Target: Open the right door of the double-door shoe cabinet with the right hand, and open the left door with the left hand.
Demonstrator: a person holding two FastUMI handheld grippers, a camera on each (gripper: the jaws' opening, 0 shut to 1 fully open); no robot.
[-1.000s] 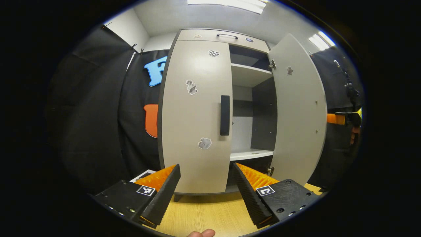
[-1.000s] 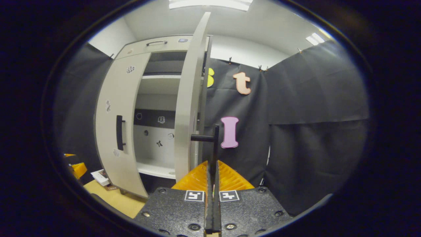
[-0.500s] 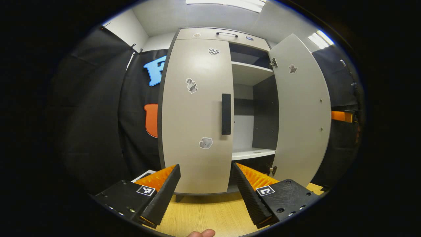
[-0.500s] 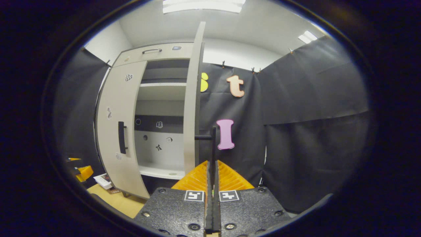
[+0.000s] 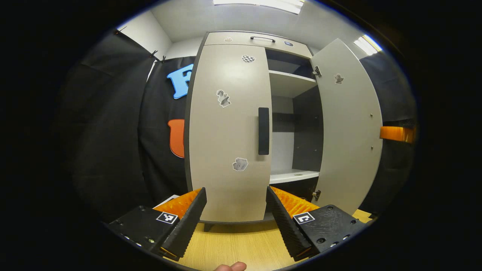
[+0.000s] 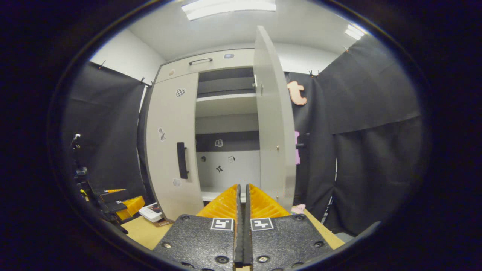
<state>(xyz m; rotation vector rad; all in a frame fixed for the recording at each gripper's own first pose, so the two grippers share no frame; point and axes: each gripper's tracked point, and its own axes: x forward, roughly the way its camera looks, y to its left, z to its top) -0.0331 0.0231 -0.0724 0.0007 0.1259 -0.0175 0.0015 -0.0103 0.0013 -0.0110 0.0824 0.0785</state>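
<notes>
one door left shut: left door (image 5: 229,131), its upright black handle (image 5: 263,131) straight ahead and above left claw (image 5: 236,203), jaws wide apart and empty. right door (image 5: 348,128) already swung open; right claw (image 6: 243,197) closed on nothing.

You've got black cloth walls (image 6: 372,124) all round (white wall (image 5: 160,32) above), ceiling light panels (image 6: 229,4), wooden floor (image 5: 233,244).

A recording booth in an office-like room: black cloth (image 6: 372,150) hangs on both sides of the shoe cabinet (image 5: 229,131), white walls (image 6: 124,60) and ceiling light panels (image 6: 229,5) above it.
</notes>
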